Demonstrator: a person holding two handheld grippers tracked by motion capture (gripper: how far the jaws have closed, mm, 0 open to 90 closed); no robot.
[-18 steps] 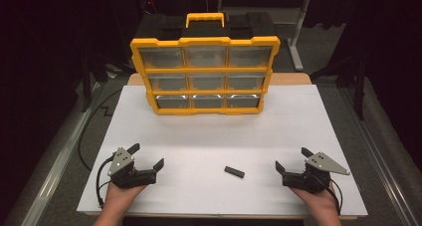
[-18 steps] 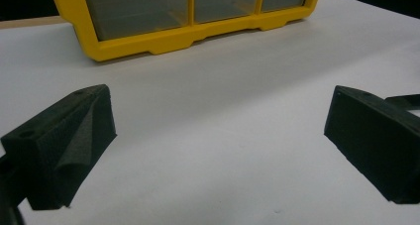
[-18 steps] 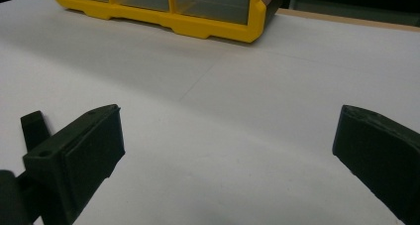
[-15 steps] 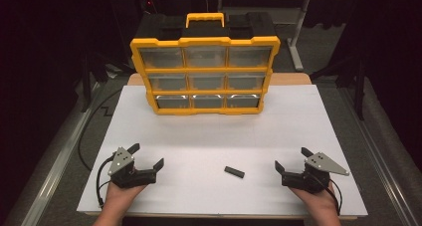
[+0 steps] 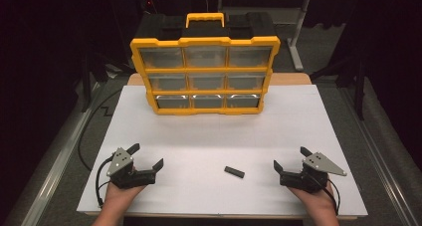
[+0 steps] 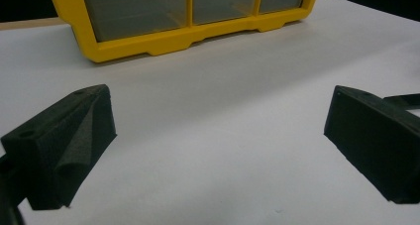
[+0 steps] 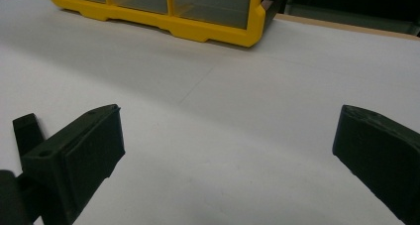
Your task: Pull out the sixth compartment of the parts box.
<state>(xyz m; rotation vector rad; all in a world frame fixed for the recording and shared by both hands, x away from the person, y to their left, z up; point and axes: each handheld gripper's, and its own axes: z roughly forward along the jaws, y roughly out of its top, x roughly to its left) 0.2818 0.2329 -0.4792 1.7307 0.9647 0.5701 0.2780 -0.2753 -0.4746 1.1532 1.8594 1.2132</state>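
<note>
A small black block (image 5: 234,172) lies flat on the white table top (image 5: 219,136), near the front edge, between my two grippers. My left gripper (image 5: 146,156) rests at the front left, open, with nothing between its jaws. The left gripper view has its black pads (image 6: 64,145) wide apart over bare white surface. My right gripper (image 5: 291,158) sits at the front right, open and empty, a short way right of the block. In the right gripper view a dark piece (image 7: 25,131) pokes out behind the left pad (image 7: 84,155); it looks like the block.
A yellow organiser case (image 5: 204,76) with clear drawer fronts and a yellow handle stands upright at the back middle of the table. Its lower edge runs across the top of the left gripper view (image 6: 148,41) and the right gripper view (image 7: 198,29). Dark floor surrounds the table.
</note>
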